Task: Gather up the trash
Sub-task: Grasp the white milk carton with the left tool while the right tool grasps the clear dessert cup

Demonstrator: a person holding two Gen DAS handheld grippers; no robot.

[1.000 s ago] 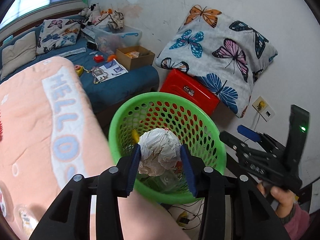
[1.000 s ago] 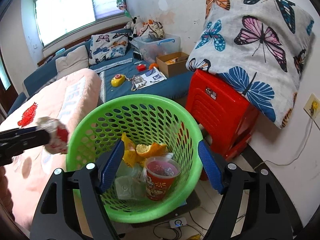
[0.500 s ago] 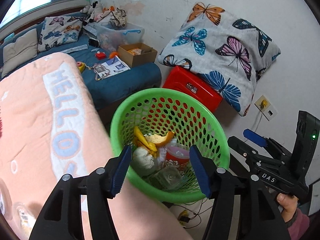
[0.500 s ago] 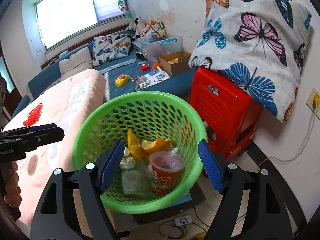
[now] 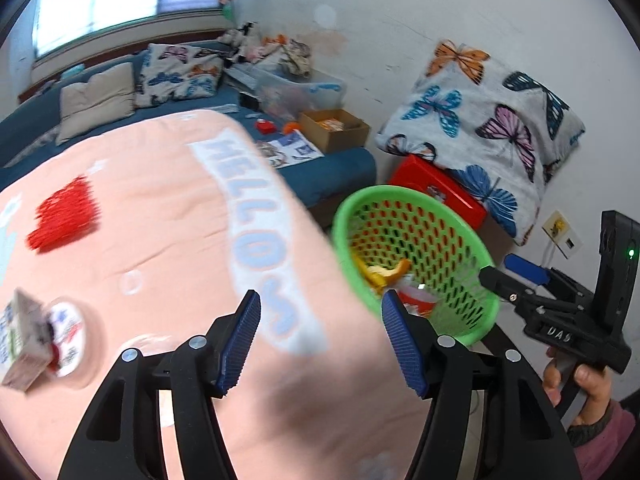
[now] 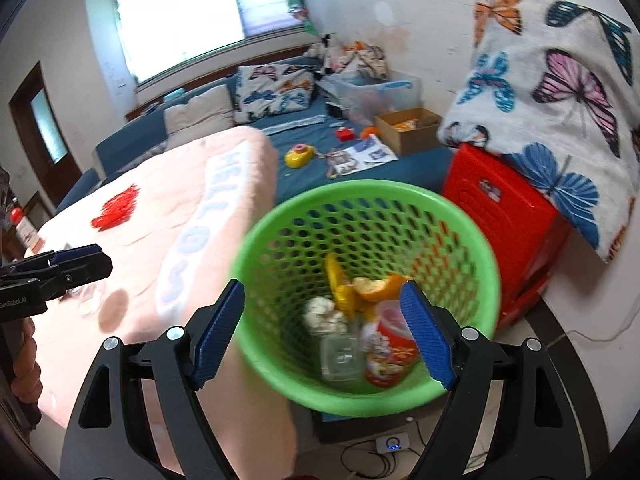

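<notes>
The green mesh basket (image 6: 460, 208) stands on the floor beside the pink blanket. In it lie a crumpled white paper ball (image 6: 324, 316), orange peels (image 6: 372, 286), a red cup (image 6: 390, 354) and a clear plastic container (image 6: 342, 356). My right gripper (image 6: 322, 332) is open and empty over the basket's near side. My left gripper (image 5: 320, 336) is open and empty over the pink blanket (image 5: 160, 240), left of the basket (image 5: 460, 232). A small carton (image 5: 22, 340) lies on the blanket at the far left. The left gripper also shows in the right wrist view (image 6: 72, 264).
A red plastic stool (image 6: 508, 216) stands right of the basket with a butterfly cushion (image 6: 560, 80) on it. A blue sofa bed (image 6: 360, 176) behind holds a cardboard box (image 6: 408, 128), papers, toys and a clear bin. Cables and a small device (image 6: 394, 442) lie on the floor.
My left gripper opened and dropped the white paper ball into the basket, then swung left over the pink blanket. The right gripper stayed open over the basket.
</notes>
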